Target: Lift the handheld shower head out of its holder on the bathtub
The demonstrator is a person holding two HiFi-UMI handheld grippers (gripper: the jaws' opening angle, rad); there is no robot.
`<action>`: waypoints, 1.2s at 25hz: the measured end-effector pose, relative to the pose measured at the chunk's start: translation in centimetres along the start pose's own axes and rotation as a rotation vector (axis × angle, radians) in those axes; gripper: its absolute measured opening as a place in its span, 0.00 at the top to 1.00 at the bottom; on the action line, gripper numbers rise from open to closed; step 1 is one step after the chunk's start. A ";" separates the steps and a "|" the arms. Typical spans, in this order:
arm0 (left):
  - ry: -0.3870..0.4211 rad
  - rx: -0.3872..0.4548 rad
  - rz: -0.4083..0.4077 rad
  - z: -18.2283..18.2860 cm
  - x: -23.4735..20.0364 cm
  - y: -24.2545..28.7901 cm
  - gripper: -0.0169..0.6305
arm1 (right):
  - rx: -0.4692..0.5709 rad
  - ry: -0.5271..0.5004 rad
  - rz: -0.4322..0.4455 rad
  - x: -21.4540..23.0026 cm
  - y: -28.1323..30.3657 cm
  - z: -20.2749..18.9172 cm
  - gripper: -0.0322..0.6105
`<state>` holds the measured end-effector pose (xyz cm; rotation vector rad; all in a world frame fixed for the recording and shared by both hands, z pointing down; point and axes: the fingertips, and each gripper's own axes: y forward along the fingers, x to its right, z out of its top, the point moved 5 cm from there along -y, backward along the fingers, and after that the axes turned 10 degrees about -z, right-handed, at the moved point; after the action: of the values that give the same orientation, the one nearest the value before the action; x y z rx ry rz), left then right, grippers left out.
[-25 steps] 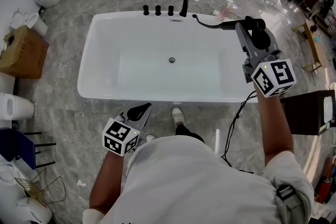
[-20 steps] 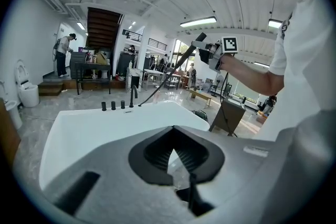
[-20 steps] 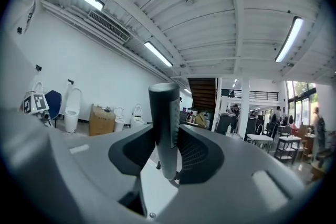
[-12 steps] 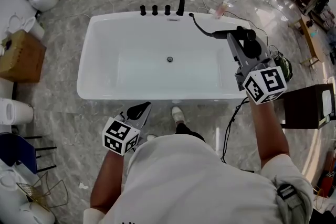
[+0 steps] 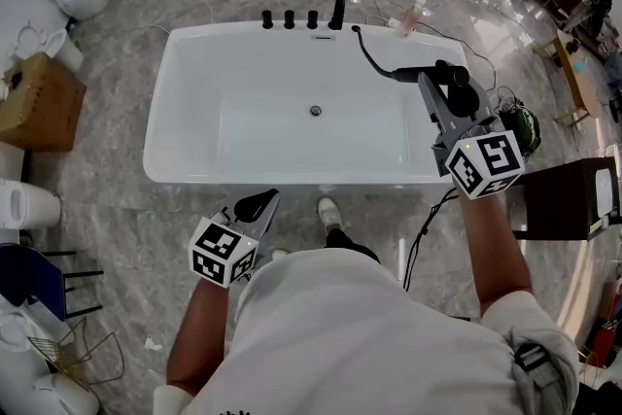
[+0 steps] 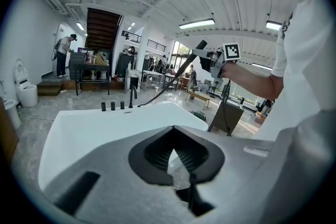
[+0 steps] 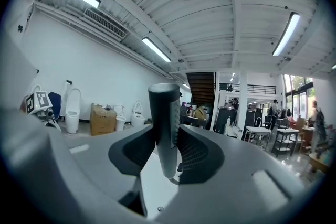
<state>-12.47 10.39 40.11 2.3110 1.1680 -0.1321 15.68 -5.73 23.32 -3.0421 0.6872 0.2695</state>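
Right gripper (image 5: pixel 434 85) jaws clenched on shower head (image 7: pixel 164 113); carried nearer and lower beside bathtub (image 5: pixel 160 102) end than a second ago; hose (image 5: pixel 368 52) trailing; lift looks done; left gripper (image 5: pixel 259 205) closed, empty.

In the head view the right gripper (image 5: pixel 434 85) hid part of the shower head (image 5: pixel 413 71), and its holder on the bathtub (image 5: pixel 157 126) rim was too small to make out. The marker cube (image 5: pixel 222 253) covered much of the left gripper (image 5: pixel 260 202).
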 end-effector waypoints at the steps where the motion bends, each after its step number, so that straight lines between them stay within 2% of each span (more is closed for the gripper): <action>1: 0.000 0.001 0.002 0.0 0.0 0.0 0.96 | -0.002 0.002 0.001 -0.1 0.0 -0.1 0.73; 30: -0.019 0.016 0.019 -0.8 0.2 -1.6 0.96 | -0.066 0.047 0.009 -2.0 -1.5 -2.9 0.73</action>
<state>-13.73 11.71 40.06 2.3298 1.1389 -0.1564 15.01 -3.62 26.48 -3.1181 0.7089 0.2259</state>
